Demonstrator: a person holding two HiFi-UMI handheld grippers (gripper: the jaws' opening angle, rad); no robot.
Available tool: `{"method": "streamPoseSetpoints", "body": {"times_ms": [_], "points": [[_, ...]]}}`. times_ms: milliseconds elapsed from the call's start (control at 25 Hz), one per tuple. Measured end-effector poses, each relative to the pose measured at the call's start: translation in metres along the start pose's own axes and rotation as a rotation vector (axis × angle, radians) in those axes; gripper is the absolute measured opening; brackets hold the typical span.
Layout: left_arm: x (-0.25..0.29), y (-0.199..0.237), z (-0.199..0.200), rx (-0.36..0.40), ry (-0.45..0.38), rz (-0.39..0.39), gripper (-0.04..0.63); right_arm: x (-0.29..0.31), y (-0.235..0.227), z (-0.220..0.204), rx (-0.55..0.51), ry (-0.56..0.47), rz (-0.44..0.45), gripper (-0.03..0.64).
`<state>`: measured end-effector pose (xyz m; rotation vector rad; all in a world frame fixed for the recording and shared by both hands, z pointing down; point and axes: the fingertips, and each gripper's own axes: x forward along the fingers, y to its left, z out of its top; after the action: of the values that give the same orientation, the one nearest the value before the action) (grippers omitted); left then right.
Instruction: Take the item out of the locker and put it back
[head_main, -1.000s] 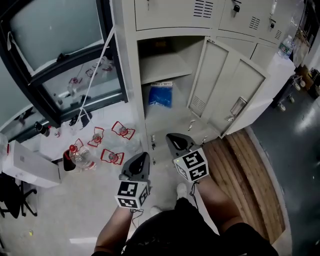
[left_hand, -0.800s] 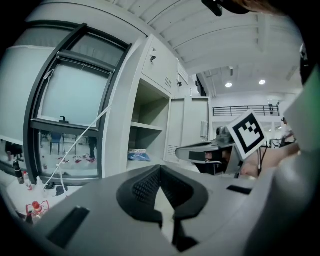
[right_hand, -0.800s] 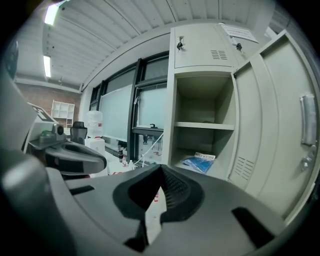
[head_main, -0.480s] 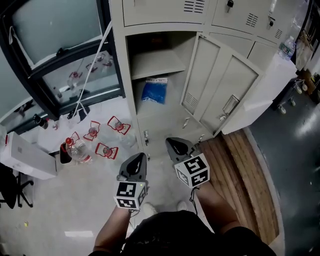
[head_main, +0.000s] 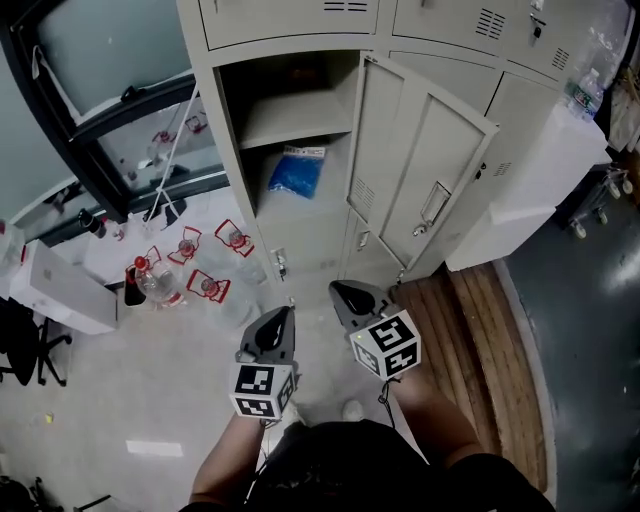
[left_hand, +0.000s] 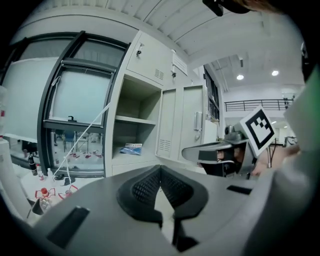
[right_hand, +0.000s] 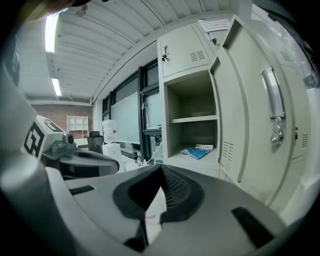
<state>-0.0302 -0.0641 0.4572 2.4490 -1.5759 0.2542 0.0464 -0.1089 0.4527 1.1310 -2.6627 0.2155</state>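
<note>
left gripper (head_main: 284, 312) jaws together, right gripper (head_main: 339, 290) likewise

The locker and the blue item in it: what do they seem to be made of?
Locker: probably sheet metal painted matt beige, judging by its thin flat panels and punched vent slots.
Blue item: seemingly a soft plastic bag, slightly glossy and lying flat. Its contents cannot be told.

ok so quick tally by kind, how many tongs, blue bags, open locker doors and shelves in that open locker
tongs: 2 (left tongs, right tongs, both shut, empty)
blue bag: 1, in the locker
open locker door: 1
shelf: 1
total: 5
</note>
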Motion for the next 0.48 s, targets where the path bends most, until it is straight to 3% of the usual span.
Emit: {"method": "streamPoseSetpoints", "body": {"times_ms": [480], "points": [[-0.008,-0.038,-0.008,-0.04,-0.02,0.101,0.005,-0.026,0.002,-0.012,-0.035,-0.007,0.125,0.0]]}}
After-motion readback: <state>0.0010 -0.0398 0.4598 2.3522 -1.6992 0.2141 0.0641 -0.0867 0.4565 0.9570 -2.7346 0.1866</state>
